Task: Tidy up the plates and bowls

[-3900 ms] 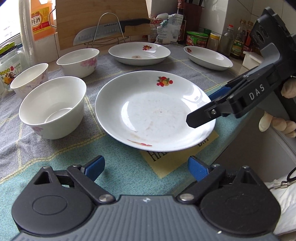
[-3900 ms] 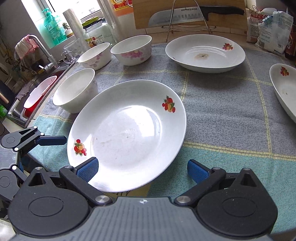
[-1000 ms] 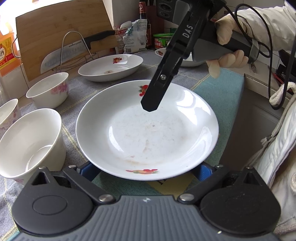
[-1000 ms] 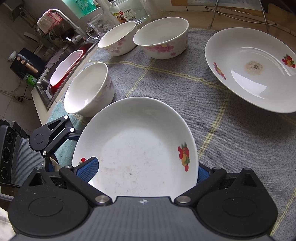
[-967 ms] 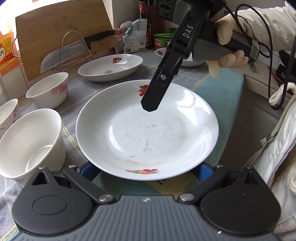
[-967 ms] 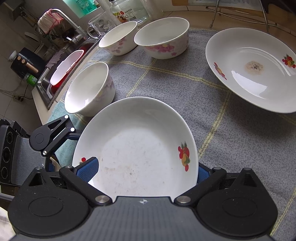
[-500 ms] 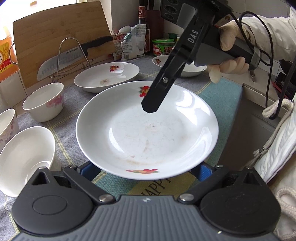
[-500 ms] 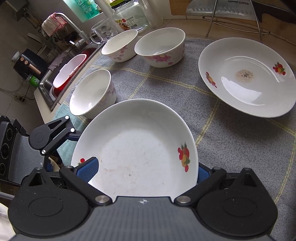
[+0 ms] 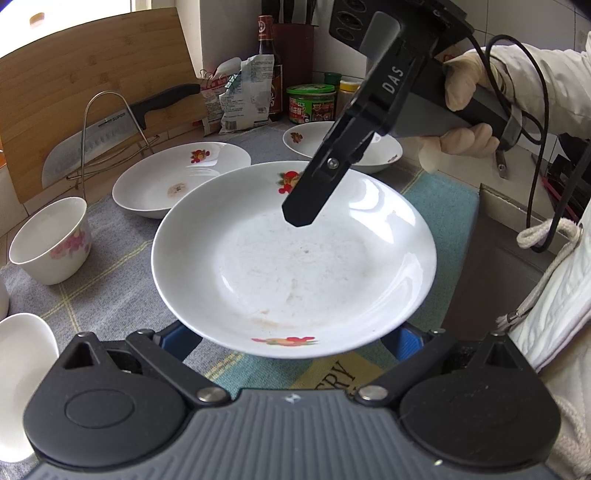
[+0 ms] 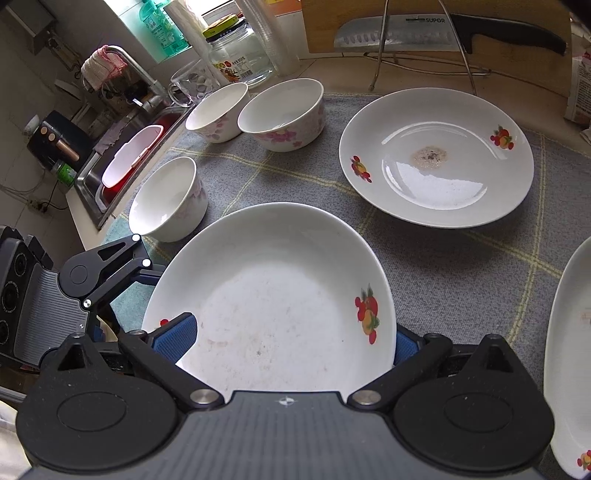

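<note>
Left hand-held gripper (image 9: 293, 339) sits at the bottom of its own view, blue pads wide apart, both tucked under the near rim of the big white plate (image 9: 295, 266). No clamp there, folks: the plate overhangs the fingers, and I can't tell whether it rests on them.

Over to the right hand-held gripper (image 10: 288, 341), jaws spread wide as well! The plate fills the gap between them: the left pad shows over the plate's edge, while the right pad is half hidden behind the rim by the fruit print. From the left wrist view one black finger angles down over the middle of the plate, gripped by a gloved hand (image 9: 461, 110) at upper right.

That plate sits centre frame in both views, faintly smeared, over the grey checked cloth (image 10: 295, 177) on the tabletop.

Around it: a second plate (image 10: 436, 158) with a brown spot at upper right, and a third plate (image 9: 343, 144) behind the finger. Three flowered bowls too: one bowl (image 10: 168, 199) just left of the plate and a pair of bowls (image 10: 255, 110) touching at upper centre. A knife (image 10: 443, 31) rests on a wire rack along the top edge.
</note>
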The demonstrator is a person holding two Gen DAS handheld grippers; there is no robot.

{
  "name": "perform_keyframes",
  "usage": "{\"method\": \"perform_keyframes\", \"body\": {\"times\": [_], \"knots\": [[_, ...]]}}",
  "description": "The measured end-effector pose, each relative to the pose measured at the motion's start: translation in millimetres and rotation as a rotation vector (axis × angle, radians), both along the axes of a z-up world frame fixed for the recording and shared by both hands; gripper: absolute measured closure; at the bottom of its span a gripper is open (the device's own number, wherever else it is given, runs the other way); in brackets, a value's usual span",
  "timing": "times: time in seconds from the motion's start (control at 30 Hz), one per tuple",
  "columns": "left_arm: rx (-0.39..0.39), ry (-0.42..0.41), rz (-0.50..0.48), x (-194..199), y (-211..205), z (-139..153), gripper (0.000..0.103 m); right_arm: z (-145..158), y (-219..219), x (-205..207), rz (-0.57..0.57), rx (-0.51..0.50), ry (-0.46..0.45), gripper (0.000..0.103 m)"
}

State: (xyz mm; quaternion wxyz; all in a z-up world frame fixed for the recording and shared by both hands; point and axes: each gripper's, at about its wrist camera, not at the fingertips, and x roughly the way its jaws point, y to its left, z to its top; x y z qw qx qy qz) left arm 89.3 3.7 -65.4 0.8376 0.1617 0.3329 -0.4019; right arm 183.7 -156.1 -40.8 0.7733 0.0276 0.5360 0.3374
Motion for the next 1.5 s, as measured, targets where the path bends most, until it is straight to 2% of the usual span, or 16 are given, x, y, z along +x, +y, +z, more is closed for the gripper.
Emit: {"method": "perform_keyframes", "body": {"times": [0.83,1.5], "knots": [[0.000,-0.010,-0.114,42,-106,7,0.002,14,-120,10,-0.134,0.005,-0.058,0.000],[0.002,0.000,-0.190,75,-174,1,0.002,8,-201,12,-0.255,0.011,-0.076,0.000]]}}
